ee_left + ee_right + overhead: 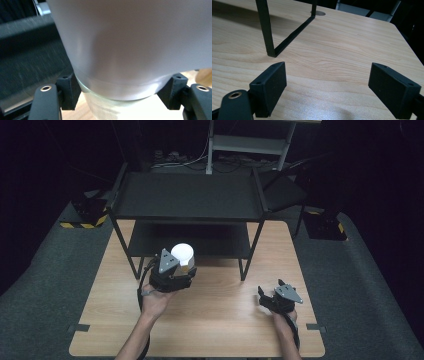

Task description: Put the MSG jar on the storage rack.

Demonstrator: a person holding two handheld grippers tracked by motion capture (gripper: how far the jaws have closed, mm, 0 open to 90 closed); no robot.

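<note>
My left gripper [176,270] clamps the white cup [182,254] low on its wall, holding it upright above the table [215,320] just near of the black rack [187,195], probably bound for a shelf; my right gripper [272,296] rests wide open, right

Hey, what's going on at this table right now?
A person is working with a handheld gripper in each hand. The left gripper is clamped on a white cup, held above the wooden table in front of a black two-tier shelf. The right gripper sits low over the table, jaws open and empty.
</note>
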